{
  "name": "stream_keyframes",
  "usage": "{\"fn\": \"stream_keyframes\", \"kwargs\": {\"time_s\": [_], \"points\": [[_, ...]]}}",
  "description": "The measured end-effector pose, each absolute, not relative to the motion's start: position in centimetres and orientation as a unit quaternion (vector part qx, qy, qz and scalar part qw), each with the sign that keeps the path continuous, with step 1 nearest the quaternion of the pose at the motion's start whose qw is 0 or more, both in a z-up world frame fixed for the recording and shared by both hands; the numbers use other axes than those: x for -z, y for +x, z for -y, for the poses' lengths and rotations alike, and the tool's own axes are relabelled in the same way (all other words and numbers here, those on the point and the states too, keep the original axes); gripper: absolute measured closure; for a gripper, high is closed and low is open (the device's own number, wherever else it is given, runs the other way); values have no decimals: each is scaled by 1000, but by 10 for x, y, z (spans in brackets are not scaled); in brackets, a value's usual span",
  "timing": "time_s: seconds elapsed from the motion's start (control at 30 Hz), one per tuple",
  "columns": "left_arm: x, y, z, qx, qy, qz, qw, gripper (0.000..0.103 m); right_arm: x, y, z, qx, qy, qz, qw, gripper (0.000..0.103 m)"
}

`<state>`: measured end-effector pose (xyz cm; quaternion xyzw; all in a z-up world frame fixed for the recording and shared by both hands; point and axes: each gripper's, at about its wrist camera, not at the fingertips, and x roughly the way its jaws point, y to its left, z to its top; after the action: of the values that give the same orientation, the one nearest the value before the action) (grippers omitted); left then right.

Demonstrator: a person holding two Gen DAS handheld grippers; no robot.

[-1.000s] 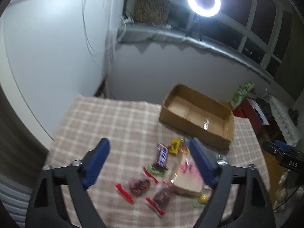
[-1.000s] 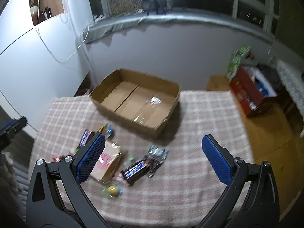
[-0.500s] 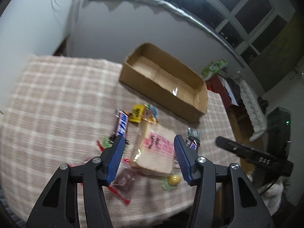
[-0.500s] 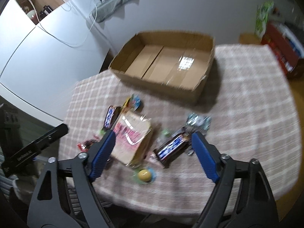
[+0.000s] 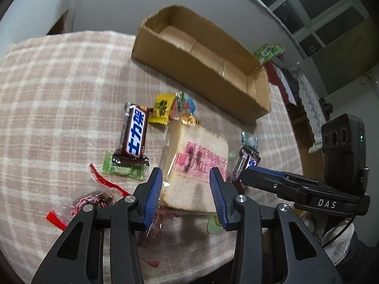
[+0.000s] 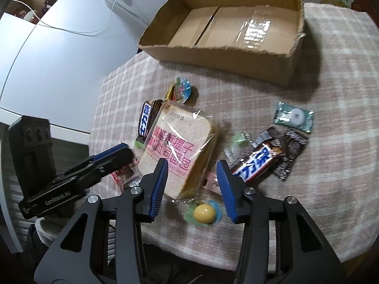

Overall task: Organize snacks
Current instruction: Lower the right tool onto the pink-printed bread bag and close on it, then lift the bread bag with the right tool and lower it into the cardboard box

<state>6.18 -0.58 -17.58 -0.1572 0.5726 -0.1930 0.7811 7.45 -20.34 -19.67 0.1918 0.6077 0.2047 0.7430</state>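
Left tool (image 5: 186, 195): jaws just narrowing, apart, astride bread pack (image 5: 196, 163) on worktop (image 5: 47, 82).
Right tool (image 6: 192, 187): same, gripping nothing.
Risk: both grab bread; wrapper tears.
Box (image 6: 227, 54): empty.

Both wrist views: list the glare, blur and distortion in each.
Left wrist view: fisheye bends the cardboard box; the bread bag print is slightly blurred. Right wrist view: glare on tape on the box floor; the bread bag wrapper glints; frame edges curve.
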Motion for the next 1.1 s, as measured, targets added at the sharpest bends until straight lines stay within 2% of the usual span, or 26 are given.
{"fn": "stream_keyframes", "kwargs": {"time_s": [0.57, 0.67, 1.1], "points": [[200, 76, 6, 211, -157, -602, 754, 64, 241, 92, 200, -202, 251, -644, 693, 57], [200, 78, 10, 222, -154, -602, 751, 64, 240, 95, 192, -211, 245, -645, 693, 60], [174, 66, 18, 224, -148, -583, 767, 65, 217, 98, 188, -223, 223, -631, 709, 61]]}}
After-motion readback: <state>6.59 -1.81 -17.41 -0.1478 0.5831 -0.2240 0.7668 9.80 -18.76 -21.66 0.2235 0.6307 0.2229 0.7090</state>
